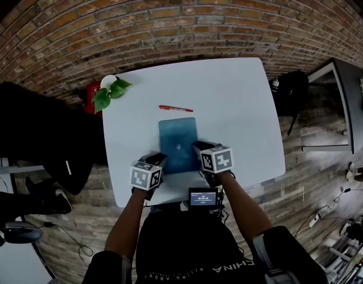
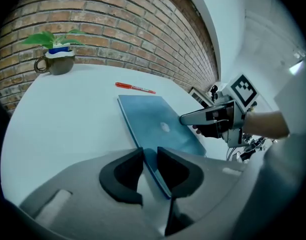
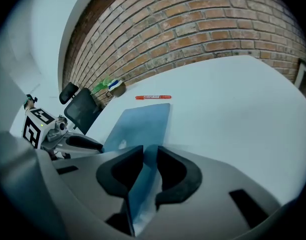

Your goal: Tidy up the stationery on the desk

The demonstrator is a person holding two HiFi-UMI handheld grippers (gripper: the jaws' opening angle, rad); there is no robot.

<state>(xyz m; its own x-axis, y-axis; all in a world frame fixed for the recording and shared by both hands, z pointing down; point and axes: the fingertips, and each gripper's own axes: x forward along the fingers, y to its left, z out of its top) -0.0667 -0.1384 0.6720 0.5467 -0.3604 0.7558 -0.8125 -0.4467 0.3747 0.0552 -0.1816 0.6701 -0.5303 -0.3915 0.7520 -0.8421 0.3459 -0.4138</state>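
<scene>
A thin blue notebook [image 1: 177, 136] lies flat on the white desk [image 1: 234, 99], its near end at the front edge. My left gripper [image 1: 159, 158] is shut on its near left corner; in the left gripper view the cover's edge [image 2: 160, 121] runs between the black pads [image 2: 149, 164]. My right gripper [image 1: 199, 148] is shut on the near right corner, where the blue cover [image 3: 140, 121] stands between its pads [image 3: 149, 166]. A red pen [image 1: 176, 108] lies crosswise just beyond the notebook's far end, also seen as the pen [image 2: 135, 87] and the pen [image 3: 153, 97].
A potted plant in a mug [image 1: 110, 90] stands at the desk's far left corner. A black chair [image 1: 39, 135] is to the left of the desk, another chair [image 1: 291, 93] to the right. A small screen device [image 1: 203, 197] sits at the near edge. A brick wall is behind.
</scene>
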